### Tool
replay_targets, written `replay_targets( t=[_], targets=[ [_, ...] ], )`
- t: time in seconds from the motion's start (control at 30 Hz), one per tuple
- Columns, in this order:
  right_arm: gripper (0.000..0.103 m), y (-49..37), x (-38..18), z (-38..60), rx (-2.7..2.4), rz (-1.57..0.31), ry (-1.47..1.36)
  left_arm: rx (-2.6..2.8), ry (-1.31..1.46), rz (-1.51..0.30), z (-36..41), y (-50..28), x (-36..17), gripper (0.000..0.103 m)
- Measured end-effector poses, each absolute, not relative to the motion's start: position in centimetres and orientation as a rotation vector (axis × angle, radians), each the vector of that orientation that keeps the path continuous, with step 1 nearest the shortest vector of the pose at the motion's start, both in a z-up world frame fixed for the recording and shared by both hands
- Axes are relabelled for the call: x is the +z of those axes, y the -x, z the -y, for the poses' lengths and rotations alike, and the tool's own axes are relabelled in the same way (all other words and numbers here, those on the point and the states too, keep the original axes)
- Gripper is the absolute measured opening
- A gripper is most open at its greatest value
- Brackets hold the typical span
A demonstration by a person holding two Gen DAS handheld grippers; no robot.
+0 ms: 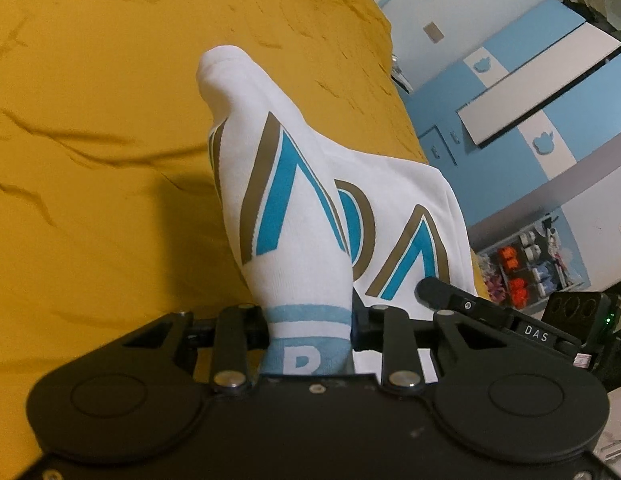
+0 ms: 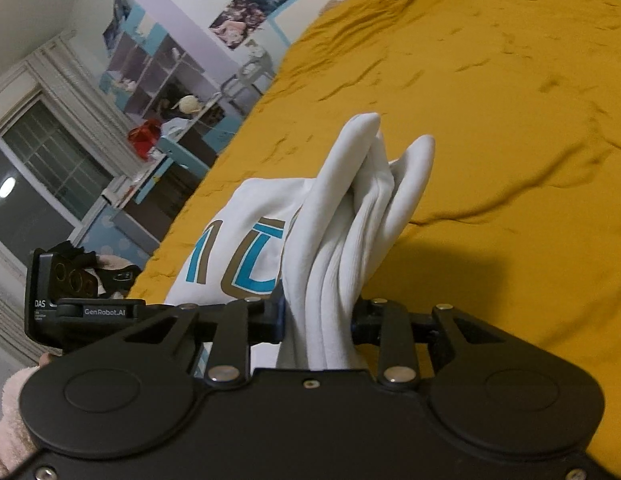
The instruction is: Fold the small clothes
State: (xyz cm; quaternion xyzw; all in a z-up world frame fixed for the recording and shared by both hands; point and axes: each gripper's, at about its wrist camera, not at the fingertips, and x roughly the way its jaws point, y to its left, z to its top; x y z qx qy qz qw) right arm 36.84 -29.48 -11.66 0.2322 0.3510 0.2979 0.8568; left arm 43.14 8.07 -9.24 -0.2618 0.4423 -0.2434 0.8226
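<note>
The white garment [image 1: 310, 208], soft, light and limp, hangs bunched above the yellow bed [image 1: 110, 140], each end clenched in the jaws of the left gripper [image 1: 310, 330] and right gripper [image 2: 318, 320], so hem corners look the best hold.

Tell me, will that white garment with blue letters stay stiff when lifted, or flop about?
Probably floppy: the white garment bunches into soft folds where the right gripper clamps it. Likely light, since it hangs between both grippers above the yellow bedspread. Unlikely to slip; the cloth looks matte.
</note>
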Motion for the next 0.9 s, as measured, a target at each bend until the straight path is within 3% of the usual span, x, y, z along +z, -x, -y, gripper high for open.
replay_targets(
  t=[0.23, 0.43, 0.5, 0.57, 0.63, 0.77, 0.9],
  targets=[
    [0.028, -40.5, -12.5, 24.7, 0.646, -0.743, -0.522, -0.474, 0.542, -0.93, -12.0, -45.4, -9.6, 0.028],
    [0.028, -43.6, -16.1, 22.8, 0.601, -0.793, -0.52, -0.449, 0.549, -0.997, -13.7, -48.7, -13.9, 0.031],
    [0.028, -44.3, -18.2, 22.9, 0.58, -0.834, -0.532, -0.434, 0.581, -1.044, -14.2, -49.8, -16.4, 0.033],
    [0.028, -44.8, -20.4, 22.8, 0.551, -0.874, -0.52, -0.421, 0.635, -1.064, -15.2, -50.0, -18.8, 0.045],
    [0.029, -44.8, -21.7, 23.5, 0.55, -0.878, -0.557, -0.433, 0.71, -1.049, -16.4, -49.5, -19.9, 0.05],
    [0.049, -44.4, -21.3, 25.1, 0.544, -0.911, -0.592, -0.401, 0.7, -1.014, -18.5, -48.2, -18.0, 0.052],
    [0.049, -43.4, -17.6, 25.8, 0.509, -0.807, -0.485, -0.357, 0.605, -0.898, -20.0, -47.2, -13.4, 0.054]
  ],
)
